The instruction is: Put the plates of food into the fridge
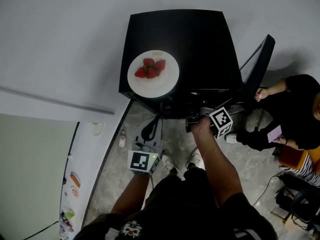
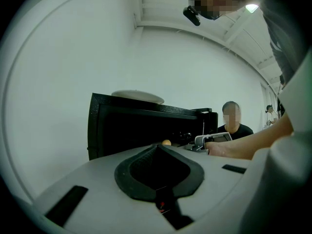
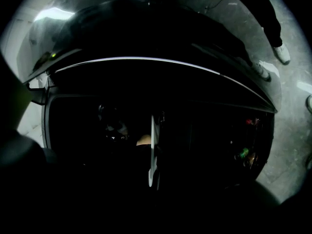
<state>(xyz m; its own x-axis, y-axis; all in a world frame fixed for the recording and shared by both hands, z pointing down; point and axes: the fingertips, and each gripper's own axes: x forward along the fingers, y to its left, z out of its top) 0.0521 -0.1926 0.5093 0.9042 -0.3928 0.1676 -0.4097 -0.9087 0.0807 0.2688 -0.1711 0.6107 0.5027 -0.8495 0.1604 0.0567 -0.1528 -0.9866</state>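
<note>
A black mini fridge (image 1: 185, 39) stands against the wall with its door (image 1: 257, 66) swung open to the right. On its top lies a white plate (image 1: 153, 74) with strawberries (image 1: 151, 68). My right gripper (image 1: 199, 118) reaches into the fridge's dark opening. In the right gripper view a second white plate (image 3: 152, 150) shows edge-on between the jaws, with a pale bit of food (image 3: 143, 140) beside it. My left gripper (image 1: 150, 130) hangs low in front of the fridge, jaws shut and empty. The left gripper view shows the fridge (image 2: 126, 126) from the side, with the plate (image 2: 137, 96) on top.
A person in black (image 1: 295, 109) sits on the floor right of the open door. A small bottle (image 1: 122, 138) stands on the floor by the fridge's left corner. A white surface with magnets (image 1: 75, 184) runs along the lower left. Cables lie at the lower right.
</note>
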